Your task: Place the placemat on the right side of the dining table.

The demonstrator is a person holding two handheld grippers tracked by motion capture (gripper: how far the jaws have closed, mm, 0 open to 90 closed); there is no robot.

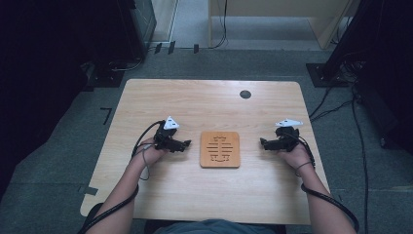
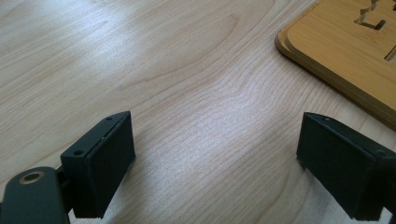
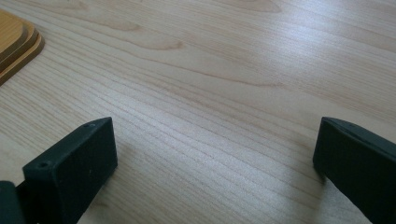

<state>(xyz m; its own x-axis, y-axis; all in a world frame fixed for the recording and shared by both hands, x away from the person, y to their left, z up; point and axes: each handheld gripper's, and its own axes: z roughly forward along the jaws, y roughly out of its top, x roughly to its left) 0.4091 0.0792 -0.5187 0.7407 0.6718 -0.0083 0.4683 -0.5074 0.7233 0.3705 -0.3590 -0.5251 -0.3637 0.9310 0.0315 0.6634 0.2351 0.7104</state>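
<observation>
Here both claws sat low over the table (image 1: 160, 195), w/ nothing in either. The left claw (image 1: 185, 144) had its jaws spread wide, only bare wood grain between them in the left gripper view; the right claw (image 1: 263, 143) was just as wide open, also w/ plain tabletop between its jaws. The wooden trivet (image 1: 220, 149), square w/ slotted cut-outs, lay flat on the table between the two claws, near each but touching neither. In the left gripper view its corner (image 2: 341, 51) showed ahead & to the right of the claw (image 2: 215, 163); in the right gripper view its stepped edge (image 3: 16, 46) sat ahead & to the left of the claw (image 3: 215, 168). Each claw pointed inward toward the trivet.
</observation>
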